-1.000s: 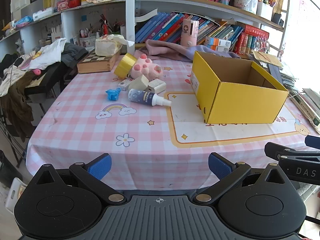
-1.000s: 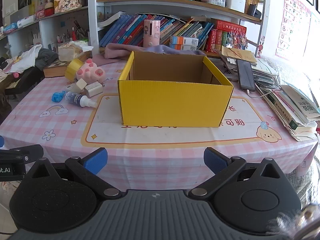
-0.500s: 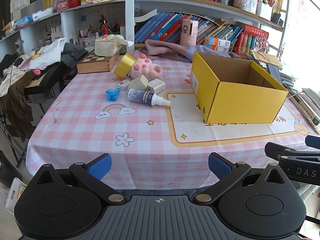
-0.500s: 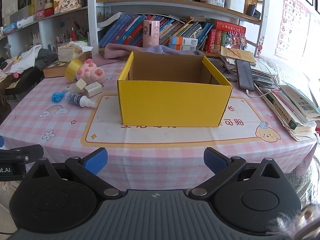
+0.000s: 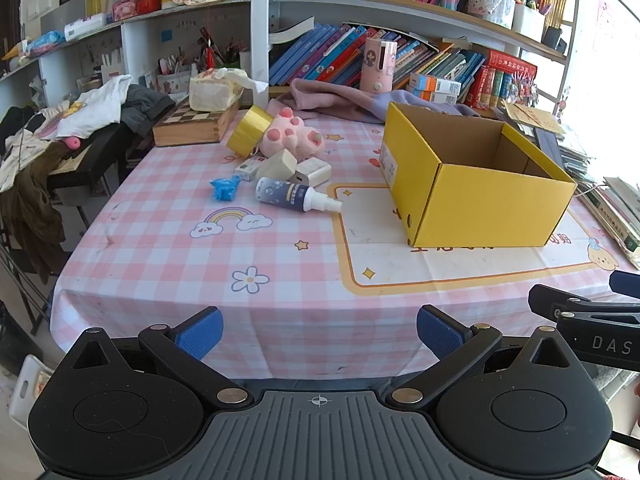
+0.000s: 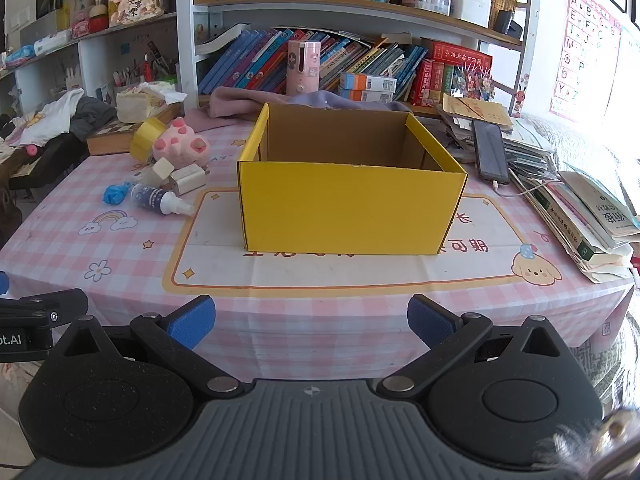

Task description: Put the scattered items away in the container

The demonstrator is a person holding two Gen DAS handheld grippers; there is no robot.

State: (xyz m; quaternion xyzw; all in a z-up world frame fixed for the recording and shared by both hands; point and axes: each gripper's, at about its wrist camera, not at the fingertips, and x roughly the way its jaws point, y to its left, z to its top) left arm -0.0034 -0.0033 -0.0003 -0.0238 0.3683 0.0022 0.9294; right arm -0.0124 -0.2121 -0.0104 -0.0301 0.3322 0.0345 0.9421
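An open yellow cardboard box (image 5: 492, 204) (image 6: 352, 208) stands on the pink checked tablecloth. Left of it lie a dark blue spray bottle (image 5: 294, 196) (image 6: 160, 200), a blue crumpled item (image 5: 225, 188) (image 6: 116, 193), small beige boxes (image 5: 312, 172) (image 6: 188, 178), a pink plush paw (image 5: 294, 138) (image 6: 180, 146) and a yellow tape roll (image 5: 250, 130) (image 6: 147, 138). My left gripper (image 5: 318, 332) is open and empty at the table's near edge. My right gripper (image 6: 311, 320) is open and empty in front of the box.
A chessboard box (image 5: 192, 128) with a tissue pack stands at the back left. Pink cloth (image 5: 332, 100) lies behind the box. Stacked books and a phone (image 6: 490, 152) fill the right side. Bookshelves stand behind the table. A cluttered chair (image 5: 60, 148) stands to the left.
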